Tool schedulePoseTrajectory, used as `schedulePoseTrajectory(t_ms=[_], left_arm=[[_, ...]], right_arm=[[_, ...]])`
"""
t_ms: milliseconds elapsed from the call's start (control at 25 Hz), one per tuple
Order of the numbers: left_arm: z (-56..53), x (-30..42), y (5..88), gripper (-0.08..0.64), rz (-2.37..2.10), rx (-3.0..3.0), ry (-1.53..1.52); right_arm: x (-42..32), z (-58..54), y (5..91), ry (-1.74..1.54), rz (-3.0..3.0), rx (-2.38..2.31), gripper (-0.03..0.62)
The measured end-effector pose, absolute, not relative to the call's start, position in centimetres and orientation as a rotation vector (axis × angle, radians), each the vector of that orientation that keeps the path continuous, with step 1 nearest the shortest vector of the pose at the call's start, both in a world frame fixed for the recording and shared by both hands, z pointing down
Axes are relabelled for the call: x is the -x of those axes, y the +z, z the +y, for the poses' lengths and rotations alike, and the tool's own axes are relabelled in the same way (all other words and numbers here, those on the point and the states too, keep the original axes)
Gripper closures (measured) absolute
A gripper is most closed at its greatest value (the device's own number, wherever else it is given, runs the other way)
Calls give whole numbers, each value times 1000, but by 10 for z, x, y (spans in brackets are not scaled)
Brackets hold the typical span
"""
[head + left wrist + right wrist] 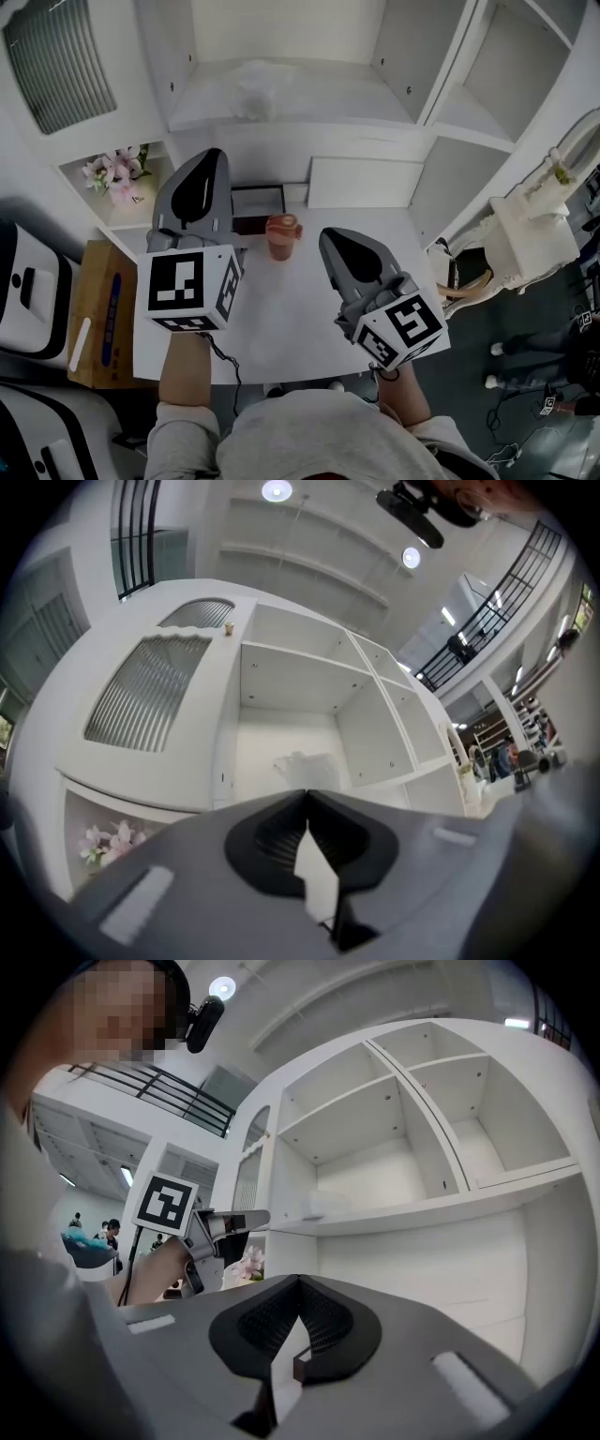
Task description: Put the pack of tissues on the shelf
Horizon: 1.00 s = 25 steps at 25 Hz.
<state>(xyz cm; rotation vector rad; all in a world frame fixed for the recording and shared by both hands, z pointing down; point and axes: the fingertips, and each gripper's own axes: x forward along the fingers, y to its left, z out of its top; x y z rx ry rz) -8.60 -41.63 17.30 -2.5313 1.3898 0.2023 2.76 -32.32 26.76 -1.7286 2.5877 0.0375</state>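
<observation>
**Head view:** The pack of tissues (258, 82) lies in the wide lower bay of the shelf (300, 127), well back from the front edge and apart from both grippers, so the task looks done. The left gripper (212, 157) and right gripper (330, 236) hang over the white worktop (281, 309) with noses toward the shelf, prob. just pulled clear of it. A reddish cup (283, 236) stands btwn them, touched by neither. The pack is pale on white, so its outline is soft and any print is unreadable. A dark frame-like item (258, 202) behind the cup is partly covered by the left gripper, and I can't tell what it is.

**Left gripper view:** The jaws are pressed together w/ nothing btwn them, only bare pad ridges. The pack sits straight ahead in the bay. Its lower edge is cut off by the gripper's own body, so how it rests on the board isn't visible.

**Right gripper view:** The jaws meet at the tips and hold nothing. The pack shows as a faint lump on the shelf board, seen from below, so its top is hidden. The left gripper shows at the left, nose toward the shelf. The flowers (248, 1262) are mostly hidden behind it.
</observation>
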Motion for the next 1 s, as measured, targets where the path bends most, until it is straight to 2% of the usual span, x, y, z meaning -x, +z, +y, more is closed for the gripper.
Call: schedulePoseTrajectory(t_ms=[1000], left_arm=[[-312, 109, 269, 560, 1534, 2598, 39]], right_arm=[[21, -302, 295, -65, 2808, 1372, 591]])
